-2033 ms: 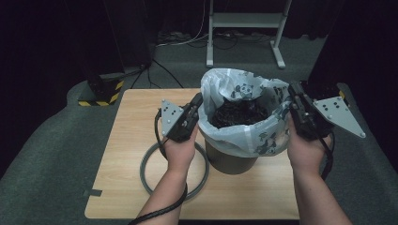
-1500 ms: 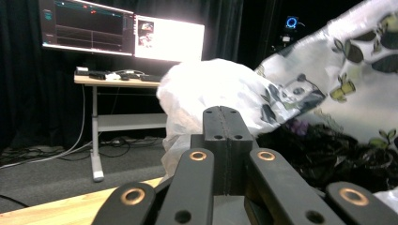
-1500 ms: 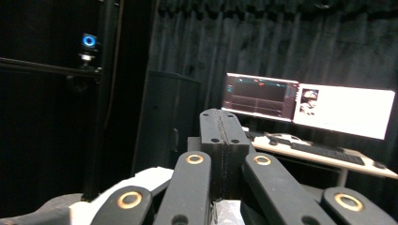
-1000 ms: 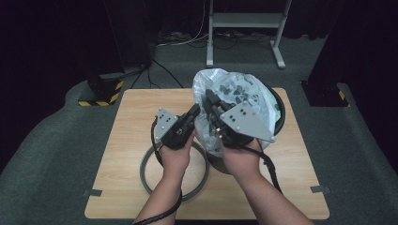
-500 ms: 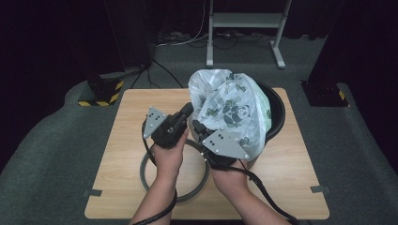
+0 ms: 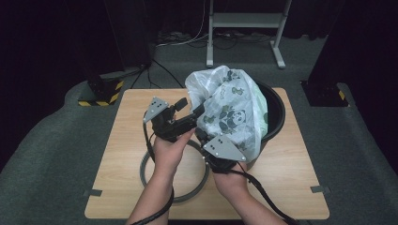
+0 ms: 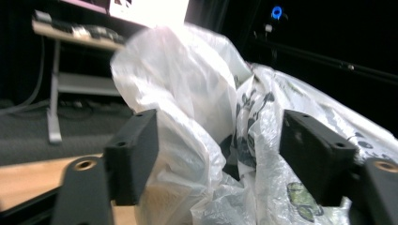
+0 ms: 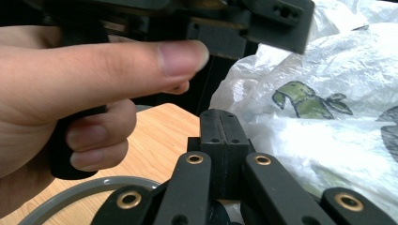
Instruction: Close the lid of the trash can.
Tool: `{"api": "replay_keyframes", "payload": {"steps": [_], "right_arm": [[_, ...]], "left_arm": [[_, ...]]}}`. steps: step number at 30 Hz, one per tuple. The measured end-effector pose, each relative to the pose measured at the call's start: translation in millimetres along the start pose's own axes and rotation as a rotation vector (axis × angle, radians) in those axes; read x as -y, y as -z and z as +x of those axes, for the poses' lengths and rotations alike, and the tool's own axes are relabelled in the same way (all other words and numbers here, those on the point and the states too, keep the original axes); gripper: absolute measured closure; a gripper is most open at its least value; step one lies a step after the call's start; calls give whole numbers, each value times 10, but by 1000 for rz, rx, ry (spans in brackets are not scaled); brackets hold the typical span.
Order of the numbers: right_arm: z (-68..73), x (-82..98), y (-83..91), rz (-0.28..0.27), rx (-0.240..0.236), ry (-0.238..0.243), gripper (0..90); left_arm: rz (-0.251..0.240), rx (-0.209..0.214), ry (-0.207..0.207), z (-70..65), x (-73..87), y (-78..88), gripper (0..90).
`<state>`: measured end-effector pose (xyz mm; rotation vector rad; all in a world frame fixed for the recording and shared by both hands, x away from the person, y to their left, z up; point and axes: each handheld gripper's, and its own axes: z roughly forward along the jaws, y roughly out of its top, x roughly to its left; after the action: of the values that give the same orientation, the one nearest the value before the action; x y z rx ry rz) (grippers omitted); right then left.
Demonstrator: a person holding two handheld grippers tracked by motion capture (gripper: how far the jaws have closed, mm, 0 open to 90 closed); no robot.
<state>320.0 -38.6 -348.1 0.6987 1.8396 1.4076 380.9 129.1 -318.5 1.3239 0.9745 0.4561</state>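
Fingers of the left gripper (image 6: 188,107) stand apart, having just been opening, with the panda-print plastic bag (image 6: 230,112) bulging between them but unpressed; those of the right gripper (image 8: 219,136) are together, seemingly pinching a fold of bag film. Bag lies gathered over the black bin (image 6: 272,110) on the worktop (image 6: 117,140), a grey ring (image 6: 176,194) beside. Judged step: regrasping to bunch the bag mouth; next, the left fingers must close on film.
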Motion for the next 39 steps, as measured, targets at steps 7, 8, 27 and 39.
{"api": "replay_keyframes", "payload": {"steps": [7,8,27,39], "right_arm": [[1,52,25,4,7,17,900],[-8,58,26,2,8,21,900],[-67,38,181,-33,-39,-19,829],[-288,-156,636,-102,-16,-50,733]], "left_arm": [[77,-1,-35,-29,-1,-97,341],[85,6,-16,-25,1,-107,411],[121,15,-73,-82,32,-137,893],[41,3,-59,-100,-4,-160,897]]}}
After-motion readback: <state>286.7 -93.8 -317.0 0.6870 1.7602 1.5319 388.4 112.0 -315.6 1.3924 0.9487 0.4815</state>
